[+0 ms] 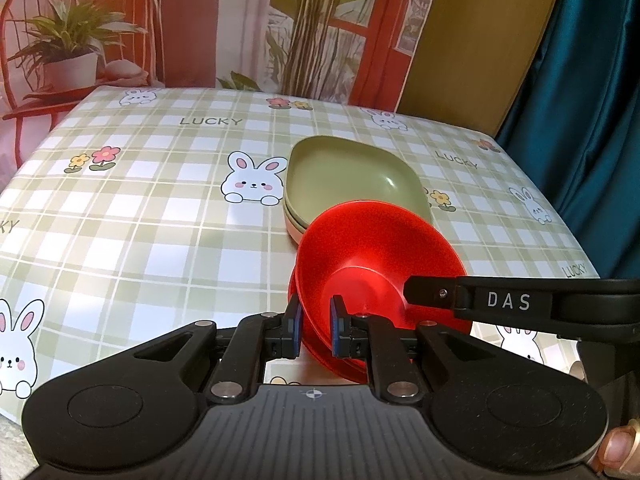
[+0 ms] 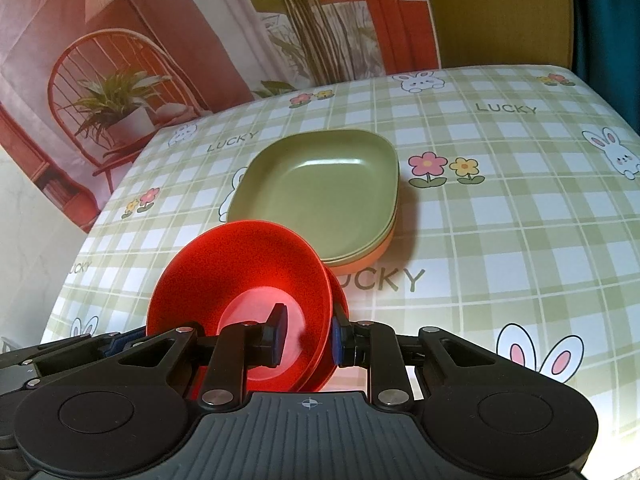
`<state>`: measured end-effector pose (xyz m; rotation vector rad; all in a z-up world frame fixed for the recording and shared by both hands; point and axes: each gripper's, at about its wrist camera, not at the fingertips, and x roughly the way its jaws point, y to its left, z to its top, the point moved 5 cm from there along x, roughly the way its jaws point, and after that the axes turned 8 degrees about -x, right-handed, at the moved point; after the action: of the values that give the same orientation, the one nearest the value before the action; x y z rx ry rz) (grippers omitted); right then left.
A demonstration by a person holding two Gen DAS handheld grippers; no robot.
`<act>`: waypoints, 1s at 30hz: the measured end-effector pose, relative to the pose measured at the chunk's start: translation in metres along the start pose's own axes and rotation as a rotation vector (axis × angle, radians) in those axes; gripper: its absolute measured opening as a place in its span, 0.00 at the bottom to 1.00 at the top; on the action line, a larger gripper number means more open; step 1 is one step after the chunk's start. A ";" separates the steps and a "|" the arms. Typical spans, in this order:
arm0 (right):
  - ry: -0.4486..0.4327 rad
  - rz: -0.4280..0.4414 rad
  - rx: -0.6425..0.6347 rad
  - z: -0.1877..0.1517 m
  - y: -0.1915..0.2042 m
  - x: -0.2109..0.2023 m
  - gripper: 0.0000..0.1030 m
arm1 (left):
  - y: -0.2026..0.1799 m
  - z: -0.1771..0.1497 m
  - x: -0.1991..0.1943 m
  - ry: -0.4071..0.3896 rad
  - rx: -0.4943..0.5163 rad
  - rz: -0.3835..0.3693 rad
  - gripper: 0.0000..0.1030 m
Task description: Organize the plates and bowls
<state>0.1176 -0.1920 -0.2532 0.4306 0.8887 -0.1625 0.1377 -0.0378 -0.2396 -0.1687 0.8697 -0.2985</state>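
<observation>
Two red bowls [image 1: 376, 264], nested – both grippers' fingers [image 1: 335, 326] pinch their opposite rims.

My left tongs [image 1: 315, 330] point down at a slant, their blue pads [image 1: 335, 330] nearly together and pinching a thin red rim between them. My right tongs [image 2: 307, 338] tilt down much the same and are closed as well, one pad inside that rim and the other outside it. In the left wrist view a black finger of my right tongs [image 1: 520, 303] reaches in from the right, and my thumb [image 1: 616, 446] shows at the lower right corner.
</observation>
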 end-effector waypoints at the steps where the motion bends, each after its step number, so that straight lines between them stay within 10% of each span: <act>1: 0.000 0.000 0.000 0.000 0.000 0.000 0.21 | 0.000 0.000 0.000 0.000 0.000 0.000 0.14; 30: -0.034 -0.029 -0.017 0.002 -0.006 -0.008 0.26 | 0.008 0.000 -0.003 -0.014 -0.055 0.015 0.15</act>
<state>0.1127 -0.1984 -0.2476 0.3982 0.8622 -0.1882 0.1374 -0.0293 -0.2390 -0.2146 0.8654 -0.2595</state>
